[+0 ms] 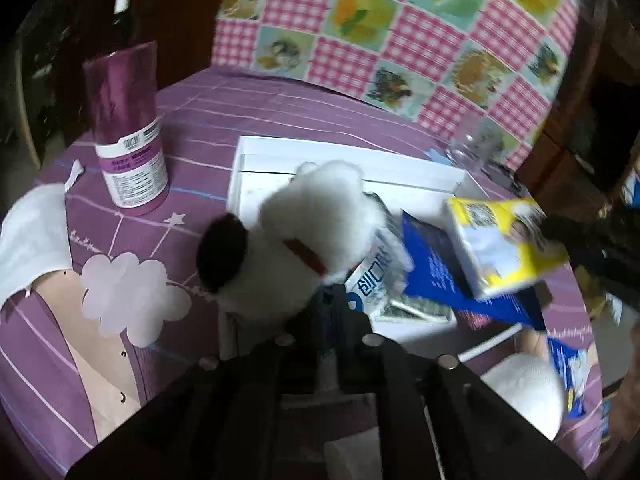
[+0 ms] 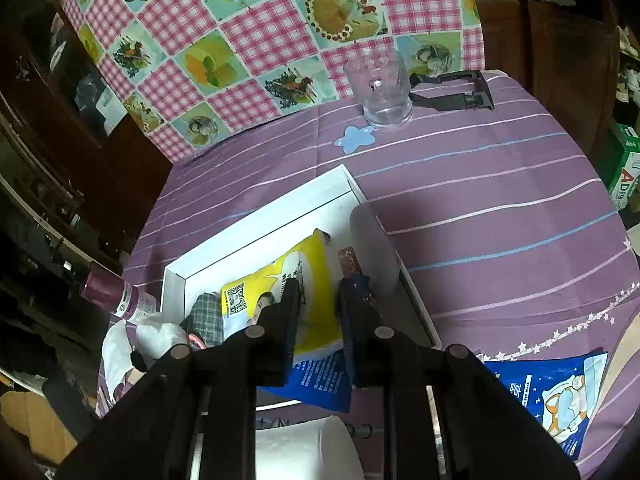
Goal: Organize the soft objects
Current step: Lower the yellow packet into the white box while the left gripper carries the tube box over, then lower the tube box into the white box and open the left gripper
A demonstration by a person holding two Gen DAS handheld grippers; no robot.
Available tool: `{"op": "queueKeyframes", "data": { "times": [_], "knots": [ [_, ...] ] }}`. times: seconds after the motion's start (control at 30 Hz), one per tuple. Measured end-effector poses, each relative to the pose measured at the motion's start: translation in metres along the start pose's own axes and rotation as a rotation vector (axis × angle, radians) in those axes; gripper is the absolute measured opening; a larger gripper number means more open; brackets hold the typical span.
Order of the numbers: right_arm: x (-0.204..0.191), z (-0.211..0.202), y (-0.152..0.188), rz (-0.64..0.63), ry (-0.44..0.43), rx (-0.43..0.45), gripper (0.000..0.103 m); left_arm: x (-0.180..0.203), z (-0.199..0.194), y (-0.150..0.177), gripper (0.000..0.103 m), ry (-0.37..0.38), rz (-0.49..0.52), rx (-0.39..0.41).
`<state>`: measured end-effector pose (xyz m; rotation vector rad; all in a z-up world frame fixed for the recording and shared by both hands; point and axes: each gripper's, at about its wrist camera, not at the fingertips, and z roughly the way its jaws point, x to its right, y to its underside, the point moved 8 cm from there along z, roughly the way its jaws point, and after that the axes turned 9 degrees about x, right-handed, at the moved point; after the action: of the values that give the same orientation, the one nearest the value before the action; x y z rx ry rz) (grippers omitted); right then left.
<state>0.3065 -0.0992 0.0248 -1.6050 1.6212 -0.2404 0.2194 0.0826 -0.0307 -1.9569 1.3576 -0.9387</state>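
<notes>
Evidently the left gripper (image 1: 340, 300) has its jaws clamped on the plush dog (image 1: 292, 236), poised over the white tray (image 1: 360, 162) at 12 o'clock for sorting. Right gripper (image 2: 320, 292) pinches the yellow tissue pack (image 2: 280, 300) above the same tray.

Your way into the white tray (image 2: 256, 216) is crowded: the plush dog (image 1: 296, 236) and yellow tissue pack (image 2: 304, 280) fill it. The purple cloth (image 2: 500, 200) to its right lies open; only the glass (image 2: 380, 84) stands at the far edge.
</notes>
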Motion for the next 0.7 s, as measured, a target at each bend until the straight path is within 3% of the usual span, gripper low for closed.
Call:
{"op": "queueKeyframes", "data": {
  "times": [0.03, 0.13, 0.33, 0.43, 0.7],
  "knots": [
    [0.000, 0.001, 0.001, -0.002, 0.002, -0.005, 0.021, 0.003, -0.002, 0.001, 0.030, 0.021, 0.002, -0.004],
    [-0.001, 0.003, 0.004, -0.006, 0.004, -0.024, 0.021, 0.009, -0.013, 0.002, 0.055, 0.092, -0.016, 0.003],
    [-0.007, 0.007, 0.014, -0.019, -0.018, -0.106, 0.023, 0.007, -0.028, 0.002, 0.067, 0.012, 0.027, 0.059],
    [-0.009, 0.017, 0.026, -0.044, -0.002, -0.170, 0.023, 0.007, -0.027, 0.002, 0.068, 0.000, 0.039, 0.060],
    [-0.004, 0.029, 0.036, -0.095, 0.062, -0.161, 0.027, 0.013, -0.026, 0.005, 0.074, -0.017, 0.088, 0.052]
  ]
}}
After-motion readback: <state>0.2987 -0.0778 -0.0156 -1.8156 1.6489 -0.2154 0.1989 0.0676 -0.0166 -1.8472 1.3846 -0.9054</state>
